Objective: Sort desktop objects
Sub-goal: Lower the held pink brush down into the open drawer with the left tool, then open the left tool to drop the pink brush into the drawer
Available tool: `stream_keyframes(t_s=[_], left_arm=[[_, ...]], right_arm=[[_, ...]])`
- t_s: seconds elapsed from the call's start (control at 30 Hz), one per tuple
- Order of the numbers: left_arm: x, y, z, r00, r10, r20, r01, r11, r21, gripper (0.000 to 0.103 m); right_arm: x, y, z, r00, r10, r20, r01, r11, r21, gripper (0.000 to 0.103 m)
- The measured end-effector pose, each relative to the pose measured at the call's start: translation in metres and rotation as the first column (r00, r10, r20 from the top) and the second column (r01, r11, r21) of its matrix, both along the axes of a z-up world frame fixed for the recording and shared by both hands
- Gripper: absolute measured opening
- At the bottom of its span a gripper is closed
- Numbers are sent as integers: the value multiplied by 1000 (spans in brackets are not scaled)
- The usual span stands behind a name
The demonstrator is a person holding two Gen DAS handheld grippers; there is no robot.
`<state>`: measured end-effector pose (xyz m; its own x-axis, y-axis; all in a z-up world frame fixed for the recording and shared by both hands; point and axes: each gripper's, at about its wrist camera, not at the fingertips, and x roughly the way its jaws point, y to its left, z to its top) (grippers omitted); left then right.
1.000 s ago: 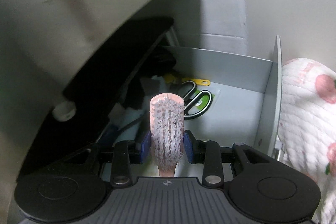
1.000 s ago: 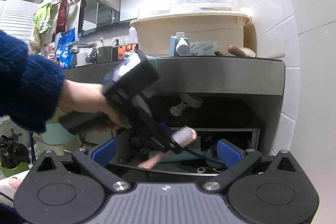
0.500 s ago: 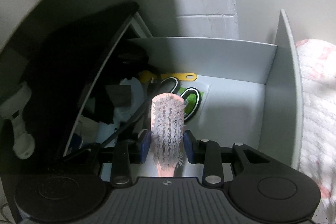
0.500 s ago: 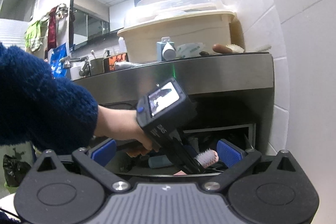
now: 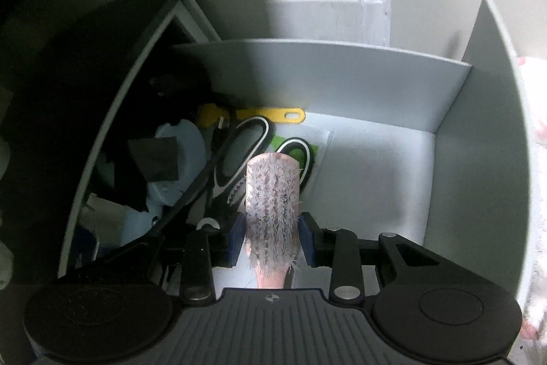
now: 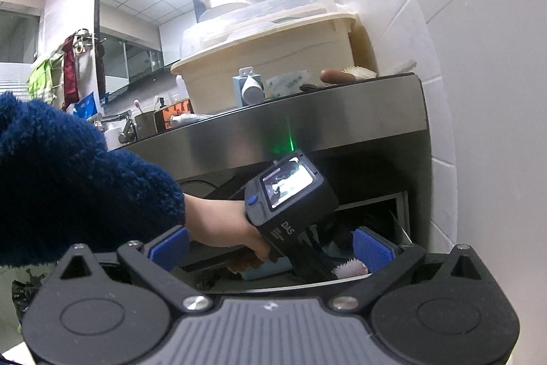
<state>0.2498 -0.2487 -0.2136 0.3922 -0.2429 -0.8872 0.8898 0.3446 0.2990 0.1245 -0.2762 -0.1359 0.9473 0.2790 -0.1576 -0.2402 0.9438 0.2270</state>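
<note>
Holding a pink brush (image 5: 272, 207) clamped bristles-up, left gripper (image 5: 272, 240) sits inside the grey drawer (image 5: 376, 91), above scissors (image 5: 253, 153); right gripper (image 6: 270, 248) spread wide, holding nothing.

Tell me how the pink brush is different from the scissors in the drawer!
The pink brush is gripped in the left claw, above the drawer floor; the scissors lie loose on the bottom. The brush is pink with pale, messy bristles; the scissors have black handles with white edging. The brush sits over the drawer's barer right side; the scissors lie among the clutter at left.
</note>
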Motion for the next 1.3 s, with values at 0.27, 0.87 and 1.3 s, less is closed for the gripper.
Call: stream_keyframes(t_s=[0.27,0.87,1.3], left_arm=[[10,-3,-8,998,26,-60,-24,999,29,34],[1,5,5,998,42,-49,-41,999,18,40],[-26,18,43,998,-35,49,37,998,-42,42]], right_arm=[[0,-2,0,1000,-8,-6,8,1000,19,103],[-1,1,0,1000,-11,-10,11,1000,11,103],[-3,2,-1,1000,-10,-9,10,1000,-8,103]])
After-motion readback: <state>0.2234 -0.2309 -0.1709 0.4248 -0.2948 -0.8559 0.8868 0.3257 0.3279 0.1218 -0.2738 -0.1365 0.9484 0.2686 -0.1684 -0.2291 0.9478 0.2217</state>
